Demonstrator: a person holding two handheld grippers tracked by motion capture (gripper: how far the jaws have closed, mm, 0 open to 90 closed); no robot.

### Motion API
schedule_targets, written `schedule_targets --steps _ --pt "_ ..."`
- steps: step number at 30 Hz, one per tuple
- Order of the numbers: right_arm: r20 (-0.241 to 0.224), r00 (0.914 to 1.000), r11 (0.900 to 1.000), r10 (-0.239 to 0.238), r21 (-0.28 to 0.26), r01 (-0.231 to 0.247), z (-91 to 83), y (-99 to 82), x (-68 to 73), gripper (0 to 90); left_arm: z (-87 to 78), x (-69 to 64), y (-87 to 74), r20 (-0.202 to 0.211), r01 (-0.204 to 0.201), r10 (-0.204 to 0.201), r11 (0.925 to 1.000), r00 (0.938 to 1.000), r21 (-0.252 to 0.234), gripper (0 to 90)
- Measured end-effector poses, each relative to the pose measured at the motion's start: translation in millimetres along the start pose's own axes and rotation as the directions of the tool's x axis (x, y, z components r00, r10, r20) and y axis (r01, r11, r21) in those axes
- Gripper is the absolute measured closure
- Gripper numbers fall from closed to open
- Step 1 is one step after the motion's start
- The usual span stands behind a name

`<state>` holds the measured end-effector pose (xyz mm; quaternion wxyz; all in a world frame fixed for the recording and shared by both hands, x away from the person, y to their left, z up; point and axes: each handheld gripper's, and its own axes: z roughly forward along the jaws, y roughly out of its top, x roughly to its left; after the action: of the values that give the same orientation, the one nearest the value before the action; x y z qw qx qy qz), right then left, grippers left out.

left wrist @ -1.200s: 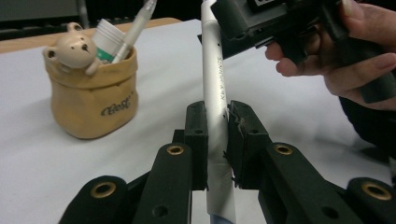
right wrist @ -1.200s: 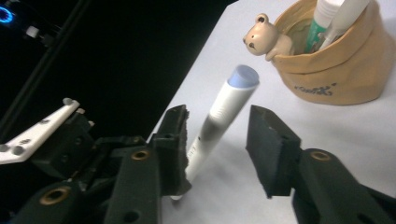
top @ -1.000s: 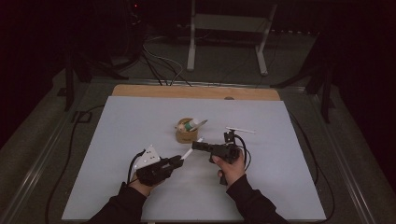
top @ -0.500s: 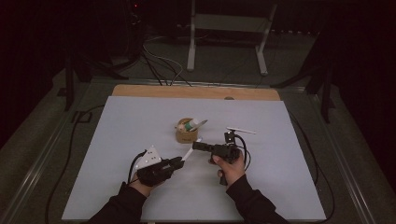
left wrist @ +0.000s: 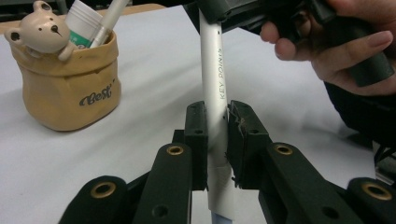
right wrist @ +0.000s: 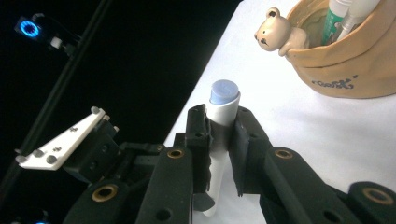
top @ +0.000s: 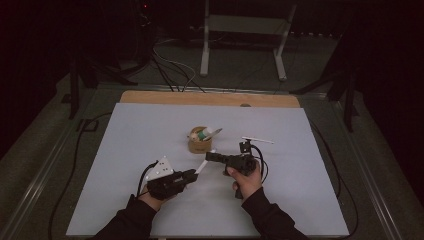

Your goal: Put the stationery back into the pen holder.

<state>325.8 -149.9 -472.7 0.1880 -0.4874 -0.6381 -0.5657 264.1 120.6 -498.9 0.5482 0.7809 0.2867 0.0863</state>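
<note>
Two grippers share one white plastic pen (top: 203, 165) above the pale table (top: 125, 150), its axis bridging left gripper (top: 189, 175) and right gripper (top: 212, 156); a tan bear-trimmed holder (top: 199, 142) sits at twelve o'clock. Left gripper view: jaws clamp the "KEY POINTS" barrel. Right gripper view: jaws pinch the blue-capped end (right wrist: 224, 92).

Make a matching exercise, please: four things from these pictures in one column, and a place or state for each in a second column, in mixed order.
Things:
1. white pen
2. bear figure
3. tan holder
4. white stick

States:
A. lies alone on the table beyond the right hand
B. clamped by both grippers
C. stands on the table, holding a tube and a pen
D. sits on the holder's rim

Pairs: 1-B, 2-D, 3-C, 4-A
</note>
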Motion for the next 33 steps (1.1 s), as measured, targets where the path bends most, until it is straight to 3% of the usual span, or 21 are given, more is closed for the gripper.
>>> schedule_targets --steps 2,3,4,14,15,16,17,18,19,20,21,22,23,24,25,26,29,30,33 --pt "0.009 0.9998 0.9999 -0.016 0.002 0.016 -0.2 -0.2 2.1 78.6 1.0 0.1 0.0 0.013 -0.004 0.004 1.0 0.9999 0.001 73.5" --pt "0.029 0.9974 0.9978 -0.067 0.004 0.066 -0.7 -0.5 6.3 78.6 1.4 -0.5 0.8 0.015 0.001 -0.001 1.0 0.9999 0.002 73.5" --pt "0.046 0.9939 0.9949 -0.1 0.01 0.1 -1.0 -0.2 9.1 78.6 1.5 -0.6 2.8 0.014 0.014 -0.015 0.9997 0.9998 0.018 56.7" --pt "0.076 0.9833 0.9862 -0.165 0.012 0.165 -3.3 1.6 9.4 78.6 -0.6 1.7 5.0 -0.011 0.055 -0.055 0.998 0.9984 0.031 37.2" --pt "0.078 0.9806 0.9837 -0.18 0.013 0.18 -3.9 2.2 10.4 78.6 -0.6 2.1 5.1 -0.005 0.058 -0.058 0.9977 0.9983 0.035 37.2" --pt "0.096 0.9721 0.9769 -0.214 0.016 0.213 -4.5 2.7 12.9 78.6 -0.4 2.0 5.1 -0.015 0.064 -0.064 0.9971 0.9979 0.041 33.6" --pt "0.096 0.9721 0.9769 -0.214 0.016 0.213 -4.5 2.7 12.9 78.6 -0.4 2.0 5.1 -0.015 0.064 -0.064 0.9971 0.9979 0.041 32.3" --pt "0.124 0.959 0.967 -0.255 0.021 0.254 -5.1 2.5 16.7 78.5 -0.8 2.7 5.3 -0.016 0.069 -0.068 0.9965 0.9976 0.047 31.2" --pt "0.124 0.959 0.967 -0.255 0.021 0.254 -5.1 2.5 16.7 78.5 -0.8 2.7 5.3 -0.016 0.069 -0.068 0.9965 0.9976 0.047 30.4" --pt "0.132 0.9518 0.9609 -0.277 0.025 0.276 -5.5 2.7 20.0 78.6 -0.5 2.9 6.0 -0.05 0.078 -0.075 0.9952 0.9959 0.059 26.4" --pt "0.132 0.9518 0.9609 -0.277 0.025 0.276 -5.5 2.7 20.0 78.6 -0.5 2.9 6.0 -0.05 0.078 -0.075 0.9952 0.9959 0.059 24.9" --pt "0.14 0.9444 0.9545 -0.298 0.027 0.297 -6.0 3.2 22.3 78.6 -0.8 4.3 5.9 -0.062 0.094 -0.09 0.9936 0.994 0.062 23.0" --pt "0.14 0.9444 0.9545 -0.298 0.027 0.297 -6.0 3.2 22.3 78.6 -0.8 4.3 5.9 -0.062 0.094 -0.09 0.9936 0.994 0.062 21.1" --pt "0.151 0.9365 0.9485 -0.316 0.029 0.316 -6.4 3.9 24.8 78.6 -1.6 6.0 6.0 -0.08 0.107 -0.102 0.9919 0.9916 0.068 18.3" --pt "0.151 0.9365 0.9485 -0.316 0.029 0.316 -6.4 3.9 24.8 78.6 -1.6 6.0 6.0 -0.08 0.107 -0.102 0.9919 0.9916 0.068 17.1" --pt "0.157 0.9305 0.9434 -0.331 0.033 0.33 -7.0 4.8 27.0 78.5 -2.4 7.3 5.9 -0.088 0.108 -0.101 0.9914 0.991 0.074 15.8" --pt "0.163 0.9232 0.9372 -0.348 0.037 0.347 -7.6 6.2 30.1 78.5 -3.1 8.4 5.9 -0.083 0.116 -0.109 0.9905 0.9905 0.075 14.0" --pt "0.171 0.9156 0.9311 -0.364 0.04 0.363 -8.2 7.5 32.8 78.5 -3.3 9.5 5.4 -0.064 0.111 -0.106 0.9903 0.9923 0.083 10.2" --pt "0.173 0.9115 0.9273 -0.373 0.038 0.372 -9.0 9.2 35.1 78.5 -3.2 9.5 4.5 -0.058 0.109 -0.104 0.9902 0.9929 0.087 5.3"
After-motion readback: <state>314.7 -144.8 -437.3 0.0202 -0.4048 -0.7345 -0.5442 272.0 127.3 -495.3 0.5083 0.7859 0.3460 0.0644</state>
